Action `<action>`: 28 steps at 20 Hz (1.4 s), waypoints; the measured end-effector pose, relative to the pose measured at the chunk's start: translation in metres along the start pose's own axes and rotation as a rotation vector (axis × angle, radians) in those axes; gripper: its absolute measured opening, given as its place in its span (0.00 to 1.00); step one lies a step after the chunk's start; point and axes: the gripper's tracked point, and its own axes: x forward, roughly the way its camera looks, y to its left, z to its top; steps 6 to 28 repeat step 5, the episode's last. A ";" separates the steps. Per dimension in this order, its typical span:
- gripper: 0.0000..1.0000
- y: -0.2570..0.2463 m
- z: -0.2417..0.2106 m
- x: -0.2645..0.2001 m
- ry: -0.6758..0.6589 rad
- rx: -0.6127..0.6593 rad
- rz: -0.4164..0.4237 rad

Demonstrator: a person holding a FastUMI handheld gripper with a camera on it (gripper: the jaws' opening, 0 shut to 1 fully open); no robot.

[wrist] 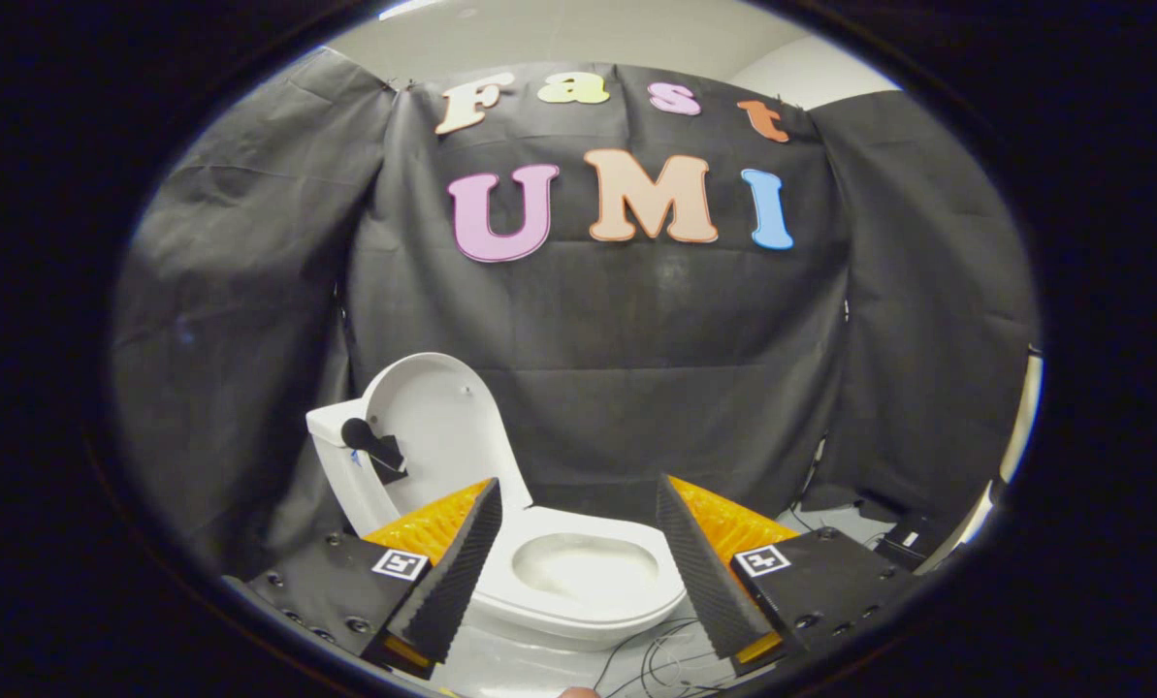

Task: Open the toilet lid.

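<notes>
A white toilet (578, 582) stands on the floor just ahead of my fingers, its bowl showing between them. The toilet lid (442, 427) is raised, standing nearly upright and leaning back against the tank (331, 427) at the left. A small black handle piece (372, 448) sticks out from the lid's left edge. My gripper (578, 557) is open, its two fingers wide apart, nothing between them but the view of the seat and bowl. The fingers touch nothing.
Black cloth hangs as the booth's wall behind the toilet and on both sides. Thin cables (656, 659) lie on the pale floor in front of the bowl. A dark box or device (903, 543) sits on the floor at the right.
</notes>
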 end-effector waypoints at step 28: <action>0.99 -0.012 -0.010 -0.003 -0.031 0.064 -0.023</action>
